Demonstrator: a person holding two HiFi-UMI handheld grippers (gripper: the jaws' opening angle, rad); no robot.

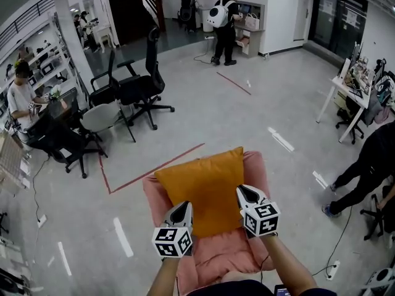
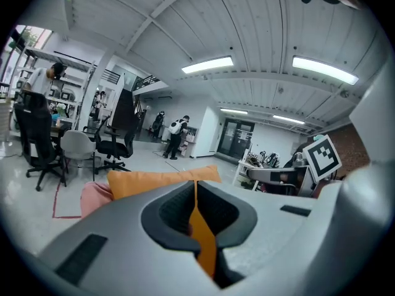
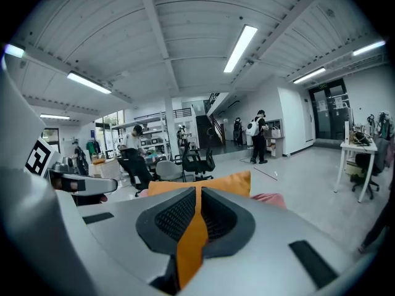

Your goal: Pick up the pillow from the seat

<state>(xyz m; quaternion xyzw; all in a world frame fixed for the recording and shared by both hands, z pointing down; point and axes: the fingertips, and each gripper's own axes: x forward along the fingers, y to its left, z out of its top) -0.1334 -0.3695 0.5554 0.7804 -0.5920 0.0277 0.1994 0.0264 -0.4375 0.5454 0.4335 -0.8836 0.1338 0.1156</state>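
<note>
Pillow (image 1: 207,184): orange, over pink seat (image 1: 217,251).
Left hand-held gripper (image 1: 184,209): clamped on pillow's near-left edge.
Right hand-held gripper (image 1: 245,193): clamped on its right edge.

The pillow (image 1: 207,187) lies over the seat (image 1: 216,254), its near edge caught between the jaws of the left gripper (image 1: 184,206) at near left and the right gripper (image 1: 244,191) at near right. Behind the seat, to the left, stand office chairs (image 1: 139,88). A desk (image 1: 345,94) stands at far right, and a person (image 1: 225,26) stands far behind.
</note>
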